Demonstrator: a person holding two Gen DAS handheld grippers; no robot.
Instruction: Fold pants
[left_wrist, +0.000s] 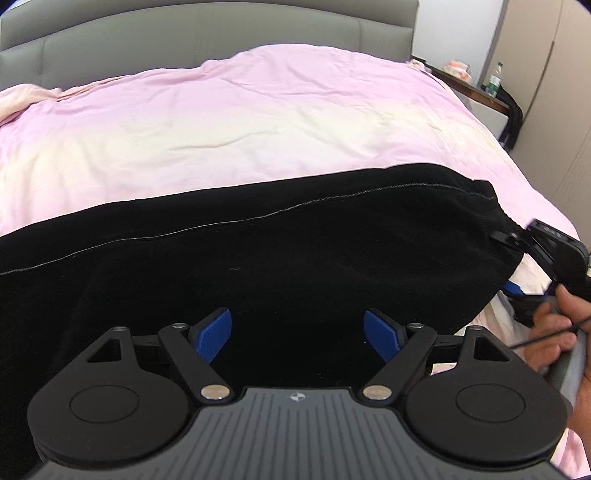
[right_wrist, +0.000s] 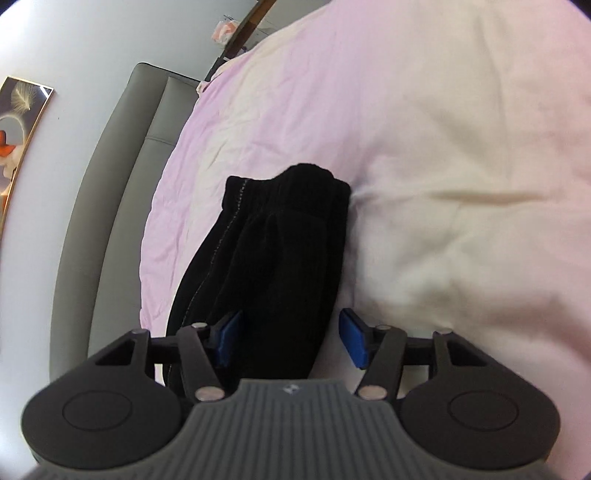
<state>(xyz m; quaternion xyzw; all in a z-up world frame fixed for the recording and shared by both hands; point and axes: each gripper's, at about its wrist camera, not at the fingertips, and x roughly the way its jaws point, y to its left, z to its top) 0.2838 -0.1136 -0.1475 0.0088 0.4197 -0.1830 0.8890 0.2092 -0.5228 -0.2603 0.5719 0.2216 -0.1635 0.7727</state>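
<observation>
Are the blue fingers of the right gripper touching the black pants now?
Cannot tell. In the right wrist view the pants lie between the open right gripper's fingers; the left one overlaps the cloth.

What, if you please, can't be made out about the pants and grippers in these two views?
- Left wrist view: the black pants run off the left edge; length unseen.
- Right wrist view: the right gripper body hides the pants' near end.
- Left wrist view: the bedside bottle is too small to read.

Beyond the black knit pants (left_wrist: 258, 258), folded into a long band across the near edge, the wrinkled pink bed sheet (left_wrist: 240, 122) lies bare up to the grey padded headboard (left_wrist: 184, 37). At the pants' right end a dark nightstand (left_wrist: 480, 92) flanks the bed.
</observation>
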